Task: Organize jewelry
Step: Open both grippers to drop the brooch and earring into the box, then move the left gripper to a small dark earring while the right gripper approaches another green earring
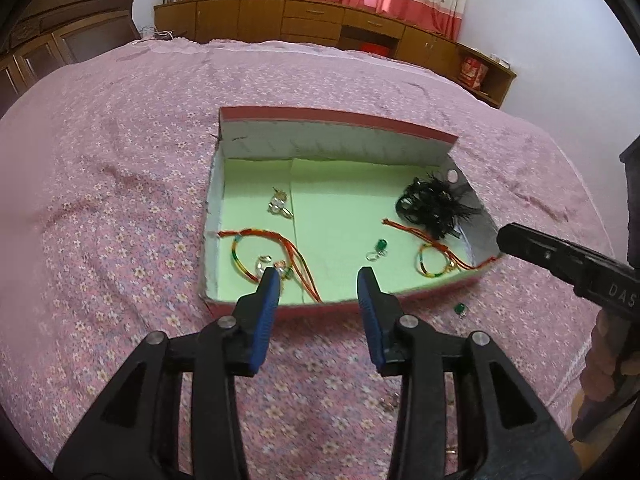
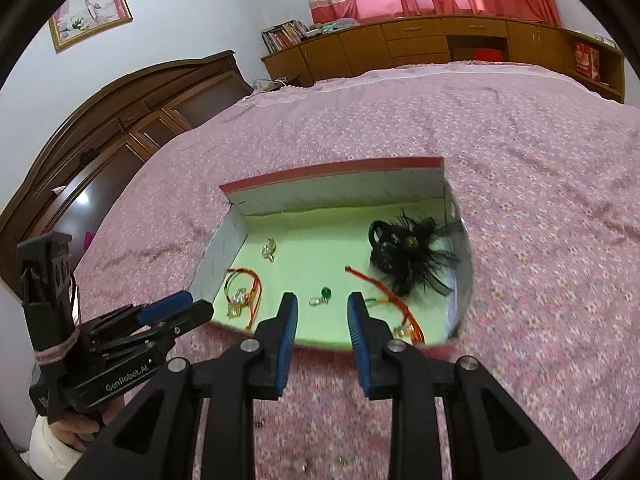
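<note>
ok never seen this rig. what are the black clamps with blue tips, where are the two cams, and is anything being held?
No robot arm here: a person holds a two-finger gripper in each hand, with a fisheye camera on each looking along its fingers. One picture is from the left gripper, the other from the right gripper. Each view also catches the other gripper at its edge. On the pink floral bedspread lies a shallow box with a green floor. It holds two red string bracelets, a black feathered piece, a green-stone earring and some clear earrings. Another green earring lies outside on the bedspread. Both grippers are open and empty.
</note>
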